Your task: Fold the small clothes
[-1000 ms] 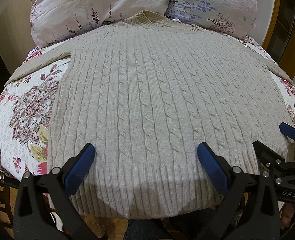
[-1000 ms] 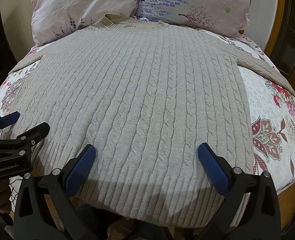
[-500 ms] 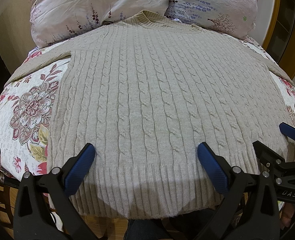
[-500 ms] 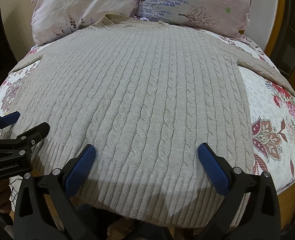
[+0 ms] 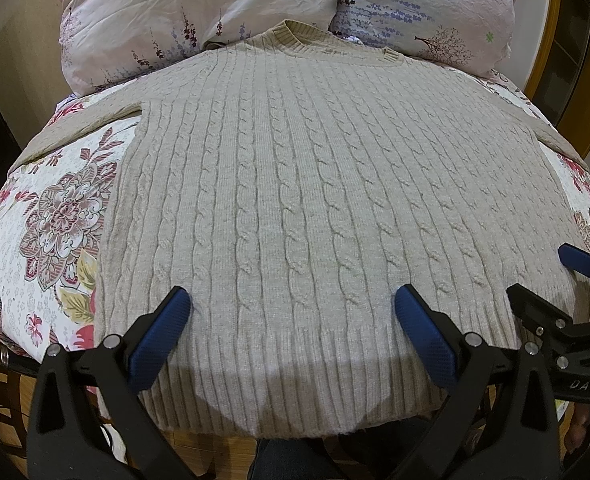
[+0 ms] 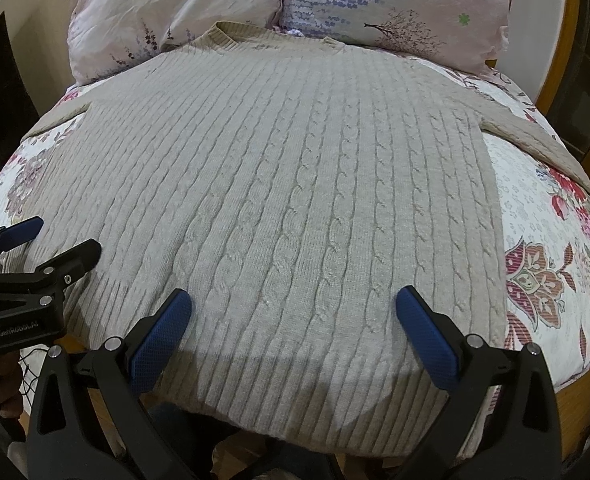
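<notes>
A beige cable-knit sweater lies flat on the floral bedspread, collar toward the pillows, sleeves spread to both sides, ribbed hem hanging over the near bed edge. It also shows in the right wrist view. My left gripper is open and empty, hovering just above the hem's left half. My right gripper is open and empty above the hem's right half. Each gripper shows in the other's view: the right gripper at the right edge, the left gripper at the left edge.
Two floral pillows lie at the head of the bed. The floral bedspread shows on both sides of the sweater. A wooden bed frame runs along the near edge; a wooden headboard post stands at the right.
</notes>
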`<state>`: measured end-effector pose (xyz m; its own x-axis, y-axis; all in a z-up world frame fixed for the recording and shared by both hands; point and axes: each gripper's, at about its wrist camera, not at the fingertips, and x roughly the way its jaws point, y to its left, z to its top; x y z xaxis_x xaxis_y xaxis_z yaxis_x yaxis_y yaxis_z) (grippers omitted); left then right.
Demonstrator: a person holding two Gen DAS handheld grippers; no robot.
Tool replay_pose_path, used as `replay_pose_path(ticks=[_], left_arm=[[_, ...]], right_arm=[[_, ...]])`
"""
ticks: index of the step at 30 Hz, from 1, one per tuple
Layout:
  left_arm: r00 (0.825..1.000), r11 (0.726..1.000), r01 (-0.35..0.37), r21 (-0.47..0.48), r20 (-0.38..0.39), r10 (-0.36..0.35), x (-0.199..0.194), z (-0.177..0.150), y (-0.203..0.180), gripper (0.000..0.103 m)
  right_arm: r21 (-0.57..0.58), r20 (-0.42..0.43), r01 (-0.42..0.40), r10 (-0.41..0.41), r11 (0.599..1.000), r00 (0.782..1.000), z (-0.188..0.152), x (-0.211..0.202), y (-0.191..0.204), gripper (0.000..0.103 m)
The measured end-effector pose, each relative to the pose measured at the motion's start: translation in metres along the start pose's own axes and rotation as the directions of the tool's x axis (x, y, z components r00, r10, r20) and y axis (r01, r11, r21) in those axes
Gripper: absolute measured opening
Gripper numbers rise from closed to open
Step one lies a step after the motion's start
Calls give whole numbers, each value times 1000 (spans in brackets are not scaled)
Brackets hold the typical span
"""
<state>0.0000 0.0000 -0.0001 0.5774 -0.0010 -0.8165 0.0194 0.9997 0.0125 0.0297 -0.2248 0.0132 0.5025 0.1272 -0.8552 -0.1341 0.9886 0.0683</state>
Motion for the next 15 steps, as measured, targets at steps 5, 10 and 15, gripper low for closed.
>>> replay_pose_path(ticks=[5, 10, 15], left_arm=[[1000, 1000, 2, 3, -1, -2, 0, 0, 0, 101], [1000, 1000, 8, 14, -5, -8, 1, 2, 0, 101], [998, 998, 59, 0, -11, -59, 0, 7, 9, 101]], right_arm=[[-9, 5, -4, 4, 1000, 1000, -3, 0, 1, 102], [-33, -3, -57, 57, 998, 998, 0, -2, -5, 102], [244, 117, -113, 86, 963, 989, 36, -20, -102, 101]])
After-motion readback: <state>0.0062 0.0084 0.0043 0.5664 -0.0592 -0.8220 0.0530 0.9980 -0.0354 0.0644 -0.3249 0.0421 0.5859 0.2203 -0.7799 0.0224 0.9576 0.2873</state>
